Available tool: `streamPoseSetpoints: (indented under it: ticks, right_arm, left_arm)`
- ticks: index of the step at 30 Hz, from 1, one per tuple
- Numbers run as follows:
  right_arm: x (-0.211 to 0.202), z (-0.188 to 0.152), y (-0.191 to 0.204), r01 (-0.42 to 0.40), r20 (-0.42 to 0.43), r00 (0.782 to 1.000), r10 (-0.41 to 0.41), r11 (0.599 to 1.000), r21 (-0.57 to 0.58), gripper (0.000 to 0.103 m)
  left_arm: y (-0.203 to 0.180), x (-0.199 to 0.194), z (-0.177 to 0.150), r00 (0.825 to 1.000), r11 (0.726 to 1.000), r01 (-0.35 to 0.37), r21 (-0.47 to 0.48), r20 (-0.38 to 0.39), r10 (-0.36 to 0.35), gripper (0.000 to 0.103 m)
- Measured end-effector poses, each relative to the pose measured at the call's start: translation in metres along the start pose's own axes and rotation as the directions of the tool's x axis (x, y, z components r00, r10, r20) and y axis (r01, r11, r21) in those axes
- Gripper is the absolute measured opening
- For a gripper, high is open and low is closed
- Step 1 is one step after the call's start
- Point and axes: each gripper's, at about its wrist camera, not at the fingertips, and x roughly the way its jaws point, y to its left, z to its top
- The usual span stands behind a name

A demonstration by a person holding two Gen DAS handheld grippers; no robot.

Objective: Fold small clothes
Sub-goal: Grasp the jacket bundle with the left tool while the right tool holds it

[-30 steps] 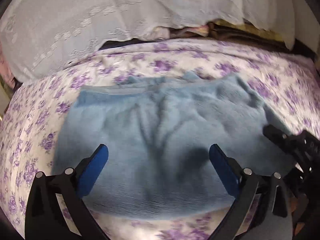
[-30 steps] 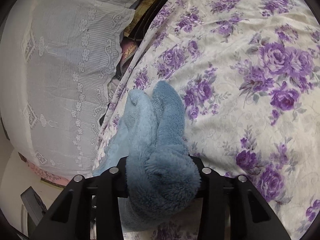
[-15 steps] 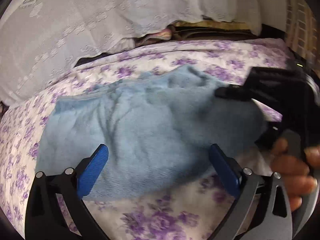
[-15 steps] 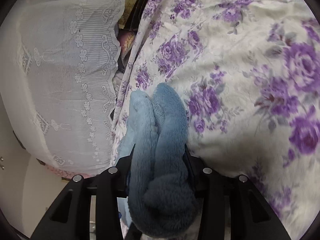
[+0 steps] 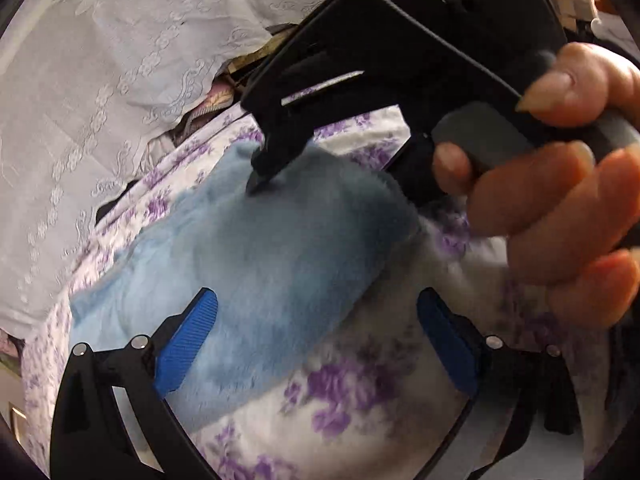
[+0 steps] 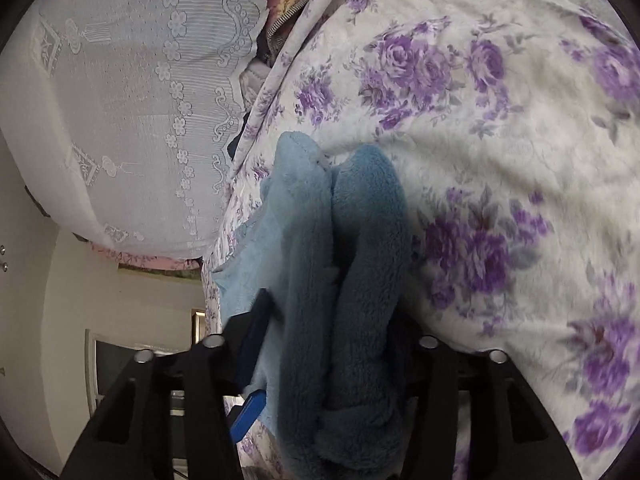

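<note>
Blue fleece garment (image 5: 256, 264) is lying on the floral bedsheet (image 5: 360, 412), one edge lifted. Right gripper (image 6: 332, 360) is pinching a bunched fold of the garment. Left gripper (image 5: 316, 344) is hovering over the garment's near edge, blue pads (image 5: 186, 344) spread apart, gripping nothing.
</note>
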Motion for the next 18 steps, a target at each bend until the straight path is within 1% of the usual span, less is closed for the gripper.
streamPoseSetpoints:
  ticks: [1,2,3,4,5,6,7,8,9,10,13,18]
  right_arm:
    - [-0.002,0.001,-0.001,-0.016,0.001,1.000,0.016,1.000,0.004,0.038]
    - [-0.004,0.002,-0.002,-0.026,0.004,1.000,0.026,1.000,0.004,0.036]
    - [-0.005,0.003,-0.004,-0.030,0.007,1.000,0.030,1.000,0.001,0.034]
    - [-0.005,0.002,-0.004,-0.020,0.011,1.000,0.021,1.000,-0.004,0.033]
    - [-0.004,0.002,-0.004,-0.012,0.015,1.000,0.012,1.000,-0.008,0.033]
    - [-0.005,0.001,-0.003,-0.012,0.021,1.000,0.012,1.000,-0.009,0.033]
    - [-0.008,0.000,-0.001,-0.013,0.037,0.999,0.014,1.000,-0.011,0.033]
    - [-0.012,-0.001,0.002,-0.017,0.066,0.998,0.018,1.000,-0.018,0.032]
    - [-0.014,-0.002,0.006,-0.025,0.082,0.996,0.027,0.999,-0.027,0.032]
    - [-0.017,-0.004,0.012,-0.031,0.095,0.995,0.035,0.999,-0.043,0.032]
    - [-0.021,-0.011,0.029,-0.007,0.142,0.990,0.019,0.996,-0.086,0.032]
    - [-0.023,-0.016,0.040,0.011,0.185,0.983,0.007,0.995,-0.095,0.030]
  left_arm:
    - [0.001,0.002,0.003,1.000,1.000,0.007,-0.008,0.003,-0.007,0.092]
    - [0.003,0.004,0.004,1.000,1.000,0.017,-0.022,0.001,-0.017,0.078]
    - [0.007,0.008,0.004,1.000,0.999,0.016,-0.038,-0.009,-0.016,0.067]
    - [0.014,0.009,0.002,1.000,0.997,0.021,-0.070,-0.011,-0.022,0.061]
    - [0.018,0.008,0.001,1.000,0.995,0.026,-0.093,-0.004,-0.026,0.049]
    - [0.028,0.006,-0.001,0.999,0.989,0.052,-0.138,0.010,-0.051,0.041]
    - [0.038,0.003,-0.003,0.996,0.979,0.086,-0.184,0.027,-0.083,0.039]
    - [0.045,0.000,-0.006,0.994,0.971,0.108,-0.214,0.043,-0.101,0.036]
    - [0.049,-0.001,-0.007,0.993,0.966,0.118,-0.231,0.054,-0.108,0.035]
    - [0.051,-0.004,-0.008,0.992,0.963,0.121,-0.241,0.065,-0.109,0.035]
    - [0.052,-0.015,-0.009,0.992,0.960,0.108,-0.257,0.095,-0.087,0.034]
    - [0.057,-0.030,-0.016,0.989,0.950,0.116,-0.290,0.124,-0.083,0.032]
